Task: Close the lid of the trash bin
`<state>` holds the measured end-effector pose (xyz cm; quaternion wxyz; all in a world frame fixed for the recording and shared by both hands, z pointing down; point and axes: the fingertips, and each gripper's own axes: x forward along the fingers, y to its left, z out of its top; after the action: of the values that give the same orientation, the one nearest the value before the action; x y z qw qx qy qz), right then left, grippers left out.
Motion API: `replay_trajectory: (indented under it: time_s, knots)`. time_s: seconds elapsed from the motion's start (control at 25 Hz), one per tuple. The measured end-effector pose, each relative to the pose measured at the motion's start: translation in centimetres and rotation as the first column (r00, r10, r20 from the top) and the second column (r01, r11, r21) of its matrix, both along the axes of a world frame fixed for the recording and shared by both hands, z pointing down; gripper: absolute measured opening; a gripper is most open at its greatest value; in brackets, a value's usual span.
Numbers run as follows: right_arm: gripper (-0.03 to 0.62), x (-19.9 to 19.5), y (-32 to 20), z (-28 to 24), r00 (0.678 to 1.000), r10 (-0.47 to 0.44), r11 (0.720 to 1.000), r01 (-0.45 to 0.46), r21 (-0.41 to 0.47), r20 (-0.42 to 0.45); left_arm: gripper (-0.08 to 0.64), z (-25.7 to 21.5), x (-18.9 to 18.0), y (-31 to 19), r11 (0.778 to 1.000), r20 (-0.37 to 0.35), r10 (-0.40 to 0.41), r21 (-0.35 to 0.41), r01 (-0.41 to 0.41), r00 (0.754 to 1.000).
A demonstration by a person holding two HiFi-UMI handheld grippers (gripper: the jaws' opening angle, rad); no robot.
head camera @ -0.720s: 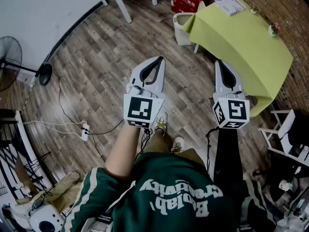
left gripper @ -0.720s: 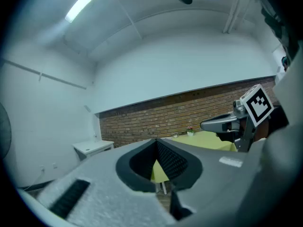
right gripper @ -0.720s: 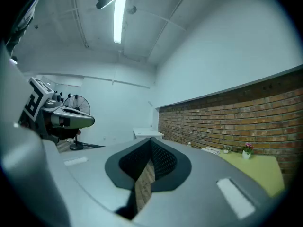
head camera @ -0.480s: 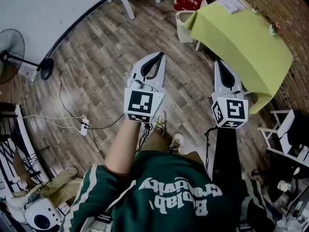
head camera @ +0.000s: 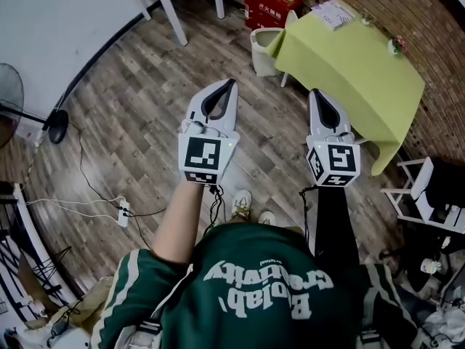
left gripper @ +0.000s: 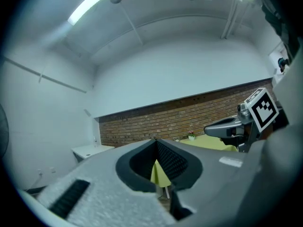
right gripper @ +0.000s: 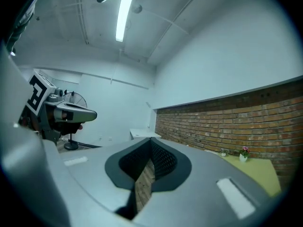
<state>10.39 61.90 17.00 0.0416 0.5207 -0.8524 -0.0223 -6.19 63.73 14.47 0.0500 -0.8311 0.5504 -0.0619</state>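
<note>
A cream trash bin (head camera: 263, 49) stands on the wood floor at the top of the head view, its top open, with the green tablecloth hiding its right side. Both grippers are held level in front of the person, well short of the bin. My left gripper (head camera: 231, 83) is shut and empty, with its pads together in the left gripper view (left gripper: 155, 141). Beside it on the right, my right gripper (head camera: 314, 93) is also shut on nothing (right gripper: 151, 141). Each gripper shows in the other's view: the right (left gripper: 210, 129) and the left (right gripper: 92, 113).
A table with a green cloth (head camera: 356, 71) stands at the right by the brick wall. A red box (head camera: 270, 2) lies behind the bin. A white table's leg (head camera: 168, 19) is at the top left. A fan base (head camera: 54, 126), a power strip (head camera: 123, 213) and a white chair (head camera: 418, 195) ring the floor.
The person has stepped forward, and the floor, fan and cables have slid back and left in the head view. Both grippers stay shut, side by side.
</note>
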Motion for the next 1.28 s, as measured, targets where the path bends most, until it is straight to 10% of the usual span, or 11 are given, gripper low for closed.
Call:
replay_trajectory:
  time_s: [1.28]
  knots:
    - [0.089, -0.5, -8.7, 0.8, 0.996, 0.086, 0.996, -0.086, 0.004, 0.008, 0.075, 1.3, 0.0, -10.8, 0.996, -0.021, 0.093, -0.002, -0.093, 0.995]
